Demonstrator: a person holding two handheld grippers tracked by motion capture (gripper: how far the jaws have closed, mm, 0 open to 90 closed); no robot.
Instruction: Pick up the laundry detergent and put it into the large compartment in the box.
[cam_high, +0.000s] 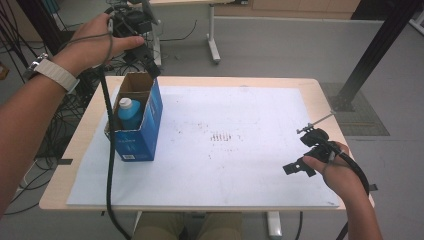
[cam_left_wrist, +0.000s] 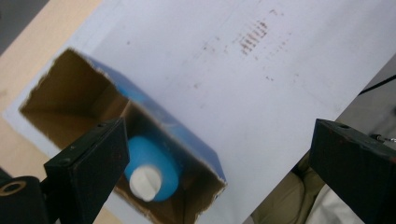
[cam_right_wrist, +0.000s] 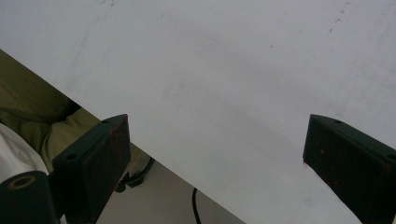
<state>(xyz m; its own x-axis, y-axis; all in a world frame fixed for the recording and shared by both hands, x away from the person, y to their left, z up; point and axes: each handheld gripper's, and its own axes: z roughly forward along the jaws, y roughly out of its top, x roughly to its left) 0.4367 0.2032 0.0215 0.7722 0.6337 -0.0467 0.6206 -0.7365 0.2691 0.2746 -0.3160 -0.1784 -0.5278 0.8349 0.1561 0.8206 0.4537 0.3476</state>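
Matte white sheet (cam_high: 225, 150); torn cardboard box (cam_high: 136, 120), round blue bottle (cam_high: 130, 113); both claws spread.

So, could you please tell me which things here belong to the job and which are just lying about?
In the job:
- blue box
- blue bottle standing inside it
- left gripper, open above the box

Lying about:
- white sheet
- right gripper, open and idle

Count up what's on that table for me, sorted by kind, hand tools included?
Blue cardboard box, open at the top: 1
Blue bottle with white cap, standing inside the box: 1
White sheet covering the table: 1
Hand-held grippers, left gripper and right gripper: 2
Total: 5
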